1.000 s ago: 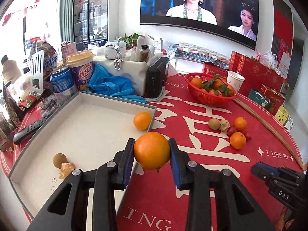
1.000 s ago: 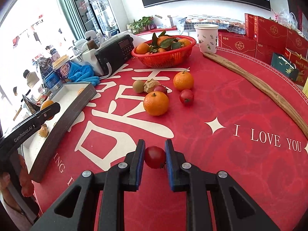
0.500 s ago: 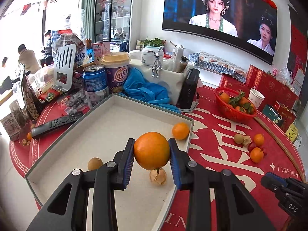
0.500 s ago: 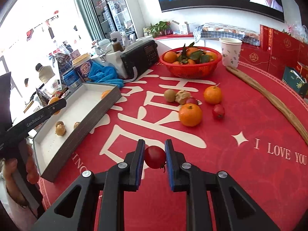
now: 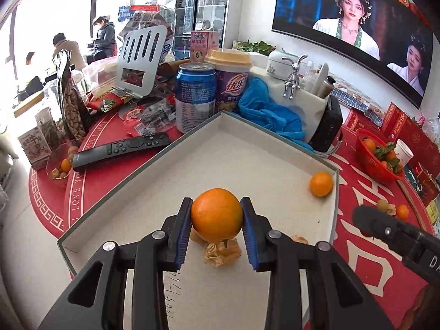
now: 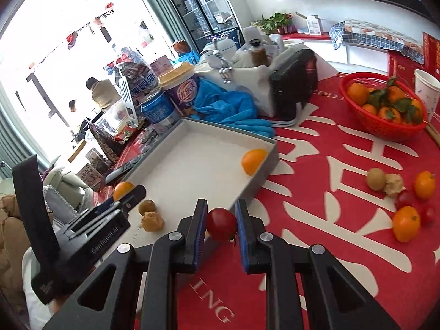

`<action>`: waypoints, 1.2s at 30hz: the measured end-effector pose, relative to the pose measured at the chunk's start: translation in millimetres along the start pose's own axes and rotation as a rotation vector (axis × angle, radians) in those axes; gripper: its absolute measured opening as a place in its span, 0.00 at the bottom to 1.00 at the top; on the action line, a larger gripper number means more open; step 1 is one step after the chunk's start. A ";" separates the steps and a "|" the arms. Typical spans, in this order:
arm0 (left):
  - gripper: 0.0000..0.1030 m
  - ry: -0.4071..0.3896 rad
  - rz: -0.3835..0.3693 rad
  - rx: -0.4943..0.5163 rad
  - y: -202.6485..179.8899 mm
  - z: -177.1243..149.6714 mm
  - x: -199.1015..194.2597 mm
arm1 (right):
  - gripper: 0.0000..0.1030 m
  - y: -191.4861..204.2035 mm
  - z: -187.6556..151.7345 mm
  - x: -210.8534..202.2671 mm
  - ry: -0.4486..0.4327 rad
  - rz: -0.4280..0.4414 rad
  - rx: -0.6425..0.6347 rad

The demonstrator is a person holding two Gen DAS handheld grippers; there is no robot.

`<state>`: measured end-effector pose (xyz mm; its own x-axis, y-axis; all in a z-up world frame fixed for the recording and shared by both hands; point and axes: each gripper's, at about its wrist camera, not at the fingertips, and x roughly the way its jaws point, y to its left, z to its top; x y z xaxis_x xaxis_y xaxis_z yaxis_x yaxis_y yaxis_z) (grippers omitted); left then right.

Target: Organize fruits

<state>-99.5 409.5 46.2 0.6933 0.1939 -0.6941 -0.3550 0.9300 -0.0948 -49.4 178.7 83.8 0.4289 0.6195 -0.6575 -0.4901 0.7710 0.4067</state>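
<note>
Left hand-held gripper (image 5: 216,219) clamps a round orange (image 5: 216,214) between its blue pads, hanging above the near part of a shallow white tray (image 5: 143,189). Under that orange, on the tray floor, lie papery husked fruits (image 5: 221,253); a smaller orange (image 5: 321,183) sits in the tray's right corner, against the wall. Left of the tray a black remote (image 5: 121,148) lies on the red bench (image 5: 365,253), with a blue can (image 5: 195,99) and a purple cup (image 5: 232,82) behind the tray's far corner.

Right hand-held gripper (image 6: 220,224) is closed on a small red tomato (image 6: 220,224), poised over the tray's near right edge. To its right, loose on the bench, are two oranges (image 6: 405,223), a green-brown fruit (image 6: 376,178) and small tomatoes (image 6: 427,214). Farther back stands a red basket (image 6: 385,126) of leafy oranges.
</note>
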 end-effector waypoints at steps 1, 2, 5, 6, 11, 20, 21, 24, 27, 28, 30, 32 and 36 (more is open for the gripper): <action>0.36 0.012 -0.003 0.000 1.5 -1.1 2.4 | 0.21 3.8 2.2 4.9 0.006 0.009 0.000; 0.36 0.021 -0.003 0.000 3.2 -1.8 5.4 | 0.21 8.3 5.1 10.7 0.009 0.018 0.002; 0.36 0.043 0.021 0.007 7.6 -3.7 12.3 | 0.21 18.3 11.7 27.3 0.029 0.048 0.014; 0.36 0.046 0.018 0.005 9.2 -4.3 13.0 | 0.21 20.4 13.1 32.3 0.039 0.056 0.019; 0.37 0.050 0.044 0.017 12.5 -6.5 15.5 | 0.21 21.1 12.0 53.4 0.084 0.052 0.032; 0.64 0.015 0.065 0.031 7.5 -5.1 6.9 | 0.21 19.5 12.7 63.5 0.098 0.019 0.036; 0.73 0.008 0.074 0.033 6.7 -4.9 5.3 | 0.22 19.8 13.9 63.2 0.098 0.019 0.033; 0.80 -0.040 0.088 0.041 4.4 -2.8 -3.5 | 0.47 20.2 16.1 61.3 0.098 0.024 0.037; 0.81 -0.053 0.108 0.058 0.6 -2.6 -5.3 | 0.93 21.4 18.2 52.6 0.056 0.043 0.039; 0.81 -0.050 0.103 0.058 -0.3 -2.6 -5.2 | 0.93 22.6 19.4 47.8 0.042 0.046 0.040; 0.81 -0.048 0.088 0.056 -2.3 -2.6 -6.1 | 0.93 24.8 21.7 38.1 0.019 0.016 0.033; 0.81 -0.056 0.064 0.055 -6.7 -2.3 -10.2 | 0.93 22.3 22.4 25.3 -0.011 -0.017 0.031; 0.82 -0.063 -0.041 0.065 -22.8 -3.7 -22.1 | 1.00 6.5 17.9 -2.2 -0.046 -0.091 0.054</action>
<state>-109.0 382.8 61.1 0.7454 0.1724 -0.6439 -0.2853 0.9556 -0.0743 -39.9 184.9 99.2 0.5042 0.5520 -0.6642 -0.4064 0.8303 0.3815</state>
